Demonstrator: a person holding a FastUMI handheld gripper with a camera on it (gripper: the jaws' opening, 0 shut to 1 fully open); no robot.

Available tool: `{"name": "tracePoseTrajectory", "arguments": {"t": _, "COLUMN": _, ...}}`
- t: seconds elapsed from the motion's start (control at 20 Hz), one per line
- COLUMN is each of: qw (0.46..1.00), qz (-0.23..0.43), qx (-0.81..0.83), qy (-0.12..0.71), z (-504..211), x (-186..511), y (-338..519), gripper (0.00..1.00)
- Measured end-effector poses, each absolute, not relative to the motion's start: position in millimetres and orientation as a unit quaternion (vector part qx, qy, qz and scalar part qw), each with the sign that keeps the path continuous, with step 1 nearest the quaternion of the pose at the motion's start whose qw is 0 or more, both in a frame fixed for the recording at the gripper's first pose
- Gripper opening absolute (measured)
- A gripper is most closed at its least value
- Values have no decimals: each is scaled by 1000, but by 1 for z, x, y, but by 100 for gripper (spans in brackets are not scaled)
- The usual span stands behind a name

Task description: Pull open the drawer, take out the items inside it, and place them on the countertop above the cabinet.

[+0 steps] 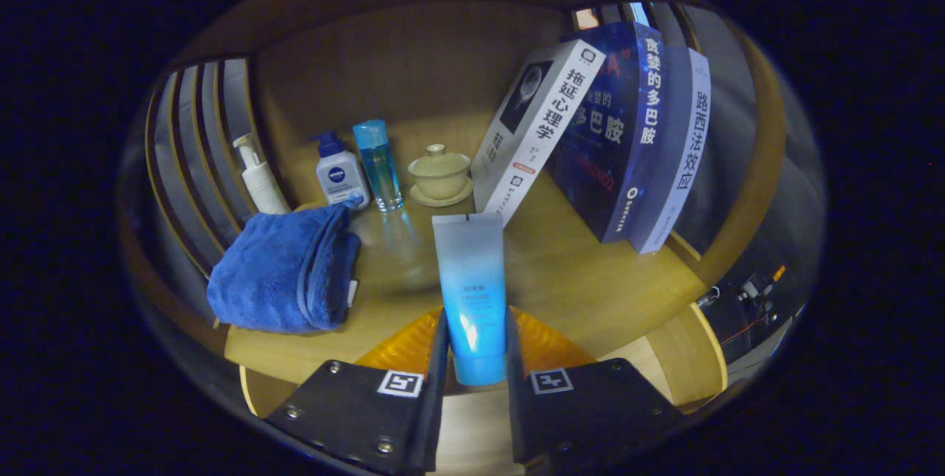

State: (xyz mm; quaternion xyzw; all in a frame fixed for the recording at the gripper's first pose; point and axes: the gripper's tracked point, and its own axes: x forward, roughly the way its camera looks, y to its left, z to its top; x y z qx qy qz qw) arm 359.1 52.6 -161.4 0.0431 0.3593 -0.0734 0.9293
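White pump bottle [260,179]: far left of the frame, upright at the back of the wooden countertop [590,284], beside the slatted side wall [193,144].
Blue towel [284,271]: lower left, folded, lying on the countertop in front of the pump bottle.
White bottle with dark blue cap [339,173]: left of centre, upright, just behind the towel's upper corner.
Clear blue bottle [379,164]: just right of the white bottle, upright.
Lidded tea cup on saucer [440,175]: centre, pale green, near the back.
Blue tube [471,295]: bottom centre, cap end toward the camera, crimped end pointing up and away over the countertop.
Gripper [475,358]: bottom centre; both fingers press the tube's sides, jaws narrow and clamped on it.
Books [613,136]: upper right, three standing together and leaning right; the white one is nearest the cup, the two blue ones behind it.
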Motion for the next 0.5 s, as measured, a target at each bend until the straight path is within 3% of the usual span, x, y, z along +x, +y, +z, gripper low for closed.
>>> {"name": "tracePoseTrajectory", "arguments": {"t": 0.35, "qw": 928, "qz": -64, "qx": 63, "qy": 363, "z": -172, "x": 365, "y": 48, "gripper": 39}}
{"name": "tracePoseTrajectory", "arguments": {"t": 0.5, "qw": 937, "qz": -61, "qx": 77, "qy": 334, "z": -157, "x": 368, "y": 48, "gripper": 45}}
